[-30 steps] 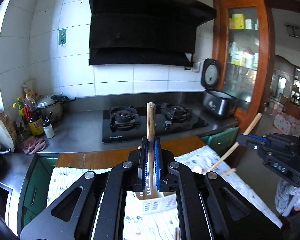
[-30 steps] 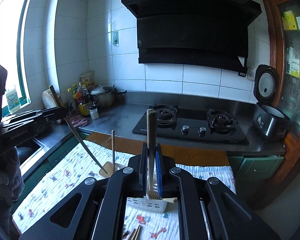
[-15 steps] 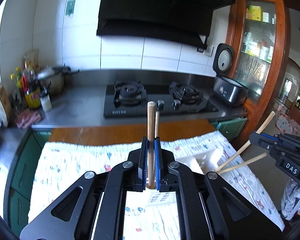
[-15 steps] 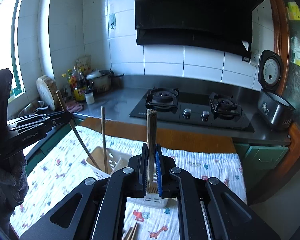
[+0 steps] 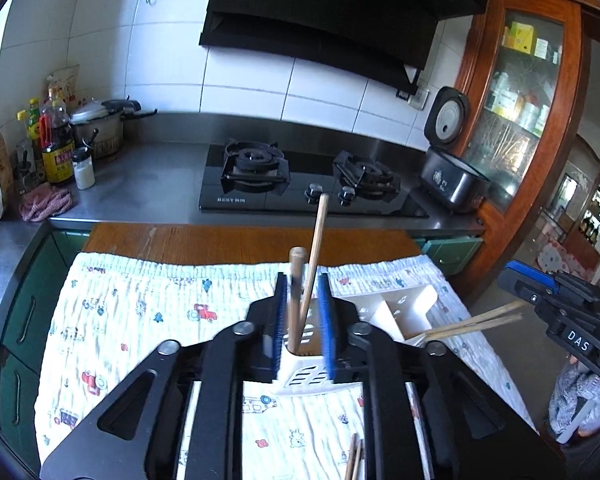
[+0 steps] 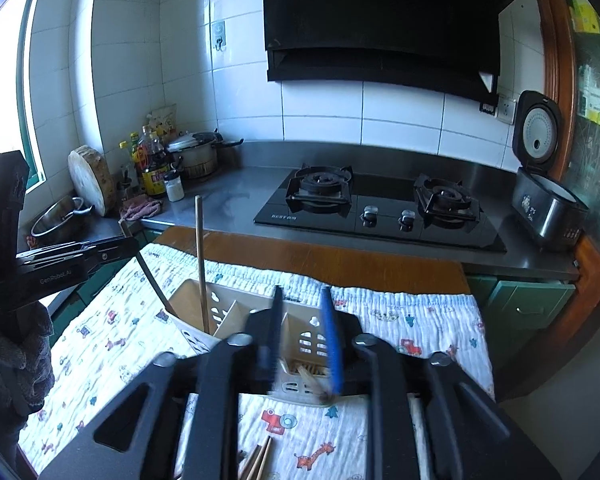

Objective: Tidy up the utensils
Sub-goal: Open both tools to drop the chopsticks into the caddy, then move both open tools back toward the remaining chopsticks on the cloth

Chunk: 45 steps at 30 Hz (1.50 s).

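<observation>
Both grippers hang above the white caddy [image 5: 384, 312] so released chopsticks drop into its compartments. The left gripper [image 5: 303, 320] stands parted around a loose upright chopstick [image 5: 296, 300]. The right gripper [image 6: 305, 334] is spread and holds nothing.

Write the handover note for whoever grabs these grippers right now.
Left gripper: open, with one chopstick standing loose between its pads, its lower end in the holder.
Right gripper: open, holding nothing.
The holder sits on the cloth. A second stick leans in the same end, and a pair leans out of the other end.
Done: four sticks are in.
Left: pick up the loose chopsticks on the cloth, at least two, and put them in.
</observation>
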Motion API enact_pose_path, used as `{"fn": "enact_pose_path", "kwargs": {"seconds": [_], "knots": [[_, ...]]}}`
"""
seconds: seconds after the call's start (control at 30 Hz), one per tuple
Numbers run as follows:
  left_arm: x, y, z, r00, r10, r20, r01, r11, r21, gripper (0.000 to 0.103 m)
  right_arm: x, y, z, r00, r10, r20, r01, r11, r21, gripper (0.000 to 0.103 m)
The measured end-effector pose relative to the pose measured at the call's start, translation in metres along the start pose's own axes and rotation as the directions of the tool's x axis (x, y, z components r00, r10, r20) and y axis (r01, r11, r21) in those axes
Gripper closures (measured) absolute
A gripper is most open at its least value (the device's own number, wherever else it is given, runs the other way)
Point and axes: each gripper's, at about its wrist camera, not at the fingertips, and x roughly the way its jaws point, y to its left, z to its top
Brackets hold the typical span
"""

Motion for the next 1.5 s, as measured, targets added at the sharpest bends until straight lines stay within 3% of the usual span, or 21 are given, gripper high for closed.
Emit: {"fn": "enact_pose_path", "kwargs": {"seconds": [0.1, 0.17, 0.27, 0.5, 0.7, 1.07, 1.5], "knots": [[-0.016, -0.005, 0.0, 1.0, -0.003, 0.027, 0.003, 1.0, 0.014, 0.079, -0.02, 0.0, 0.001, 0.999, -0.007, 0.039, 0.008, 1.0, -0.004, 0.072], [-0.03, -0.011, -0.003, 0.999, -0.001, 0.051, 0.0, 1.0, 0.026, 0.066, -0.035, 0.002, -0.001, 0.998, -0.012, 0.064, 0.013, 1.0, -0.014, 0.065], [-0.05, -0.017, -0.013, 0.998, -0.004, 0.068, 0.001, 0.999, 0.051, 0.062, -0.059, 0.007, -0.012, 0.996, -0.012, 0.092, 0.014, 0.999, -0.031, 0.06], [-0.091, -0.023, -0.064, 0.998, -0.022, 0.063, 0.017, 0.997, 0.075, 0.042, -0.088, 0.026, -0.071, 0.999, 0.016, 0.049, -0.013, 0.998, -0.065, 0.044], [-0.11, -0.019, -0.119, 0.999, -0.035, 0.02, 0.034, 0.997, 0.067, 0.039, -0.091, 0.041, -0.139, 0.998, 0.04, -0.048, -0.042, 0.998, -0.041, 0.044], [-0.117, -0.006, -0.203, 0.997, 0.003, -0.071, -0.004, 1.0, -0.007, 0.039, -0.079, 0.059, -0.24, 0.981, 0.009, -0.194, -0.011, 1.0, -0.008, 0.044], [-0.113, 0.02, -0.248, 0.987, 0.049, -0.154, -0.062, 0.994, -0.084, 0.028, -0.06, 0.066, -0.273, 0.961, 0.025, -0.276, -0.012, 0.999, 0.05, 0.047]]}}
